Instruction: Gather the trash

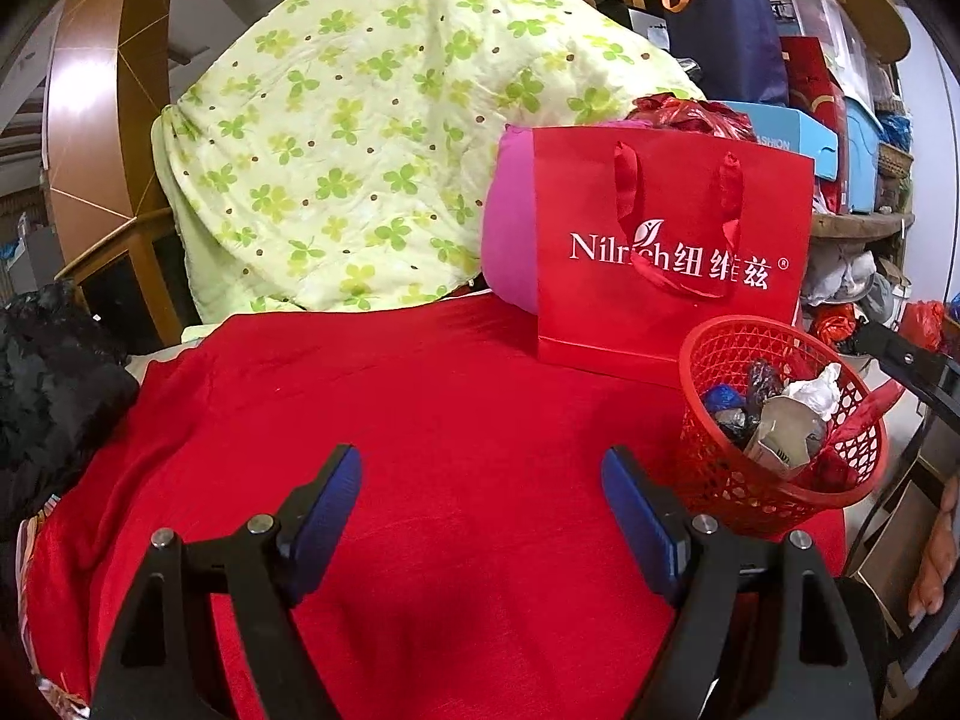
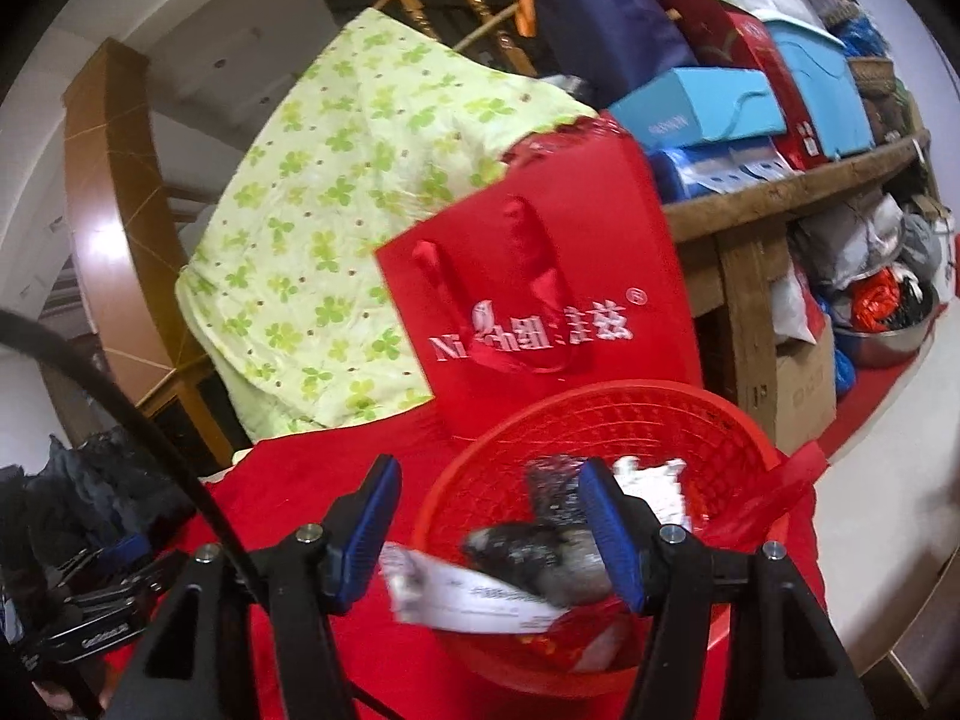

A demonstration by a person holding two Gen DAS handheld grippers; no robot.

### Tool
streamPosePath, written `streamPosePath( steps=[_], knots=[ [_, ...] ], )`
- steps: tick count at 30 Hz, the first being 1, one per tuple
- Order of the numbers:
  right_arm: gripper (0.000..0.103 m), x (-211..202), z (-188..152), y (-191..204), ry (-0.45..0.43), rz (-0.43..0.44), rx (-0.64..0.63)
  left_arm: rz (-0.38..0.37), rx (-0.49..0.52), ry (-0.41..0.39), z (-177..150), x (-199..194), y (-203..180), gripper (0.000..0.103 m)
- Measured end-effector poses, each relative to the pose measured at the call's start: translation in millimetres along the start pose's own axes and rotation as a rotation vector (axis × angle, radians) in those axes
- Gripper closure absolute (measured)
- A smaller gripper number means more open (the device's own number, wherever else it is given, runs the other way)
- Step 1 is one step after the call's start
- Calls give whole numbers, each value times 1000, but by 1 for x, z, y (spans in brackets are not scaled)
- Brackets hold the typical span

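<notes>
A red mesh basket (image 1: 729,480) stands on the red cloth (image 1: 420,420) at the right. It holds a crumpled white tissue (image 1: 817,391), a flattened grey carton (image 1: 780,438) and dark wrappers (image 1: 761,378). My left gripper (image 1: 486,510) hangs open over bare cloth, left of the basket, with nothing between its pads. In the right wrist view my right gripper (image 2: 489,531) is open just above the basket (image 2: 600,414). A blurred white carton (image 2: 468,597) lies below its fingers across the near rim, with no pad pressing on it.
A red paper bag (image 1: 666,276) with white lettering stands behind the basket, against a pink cushion (image 1: 507,234) and a green clover quilt (image 1: 336,150). Shelves with boxes (image 2: 708,102) fill the right. Dark clothing (image 1: 48,384) lies at the left. A person's fingers (image 1: 936,558) show at the right edge.
</notes>
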State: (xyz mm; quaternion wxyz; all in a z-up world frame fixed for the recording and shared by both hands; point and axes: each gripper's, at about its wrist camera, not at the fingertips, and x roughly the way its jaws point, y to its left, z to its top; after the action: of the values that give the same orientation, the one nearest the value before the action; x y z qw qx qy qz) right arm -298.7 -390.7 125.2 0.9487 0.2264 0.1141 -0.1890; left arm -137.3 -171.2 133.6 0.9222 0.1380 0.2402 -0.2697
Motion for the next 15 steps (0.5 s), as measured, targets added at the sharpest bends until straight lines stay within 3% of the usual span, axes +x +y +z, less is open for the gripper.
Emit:
streamPosePath(
  steps=[15],
  knots=[
    [34,-53,-10,54,-6,-24,-83,10,27,-2,-4,-29,7,20]
  ],
)
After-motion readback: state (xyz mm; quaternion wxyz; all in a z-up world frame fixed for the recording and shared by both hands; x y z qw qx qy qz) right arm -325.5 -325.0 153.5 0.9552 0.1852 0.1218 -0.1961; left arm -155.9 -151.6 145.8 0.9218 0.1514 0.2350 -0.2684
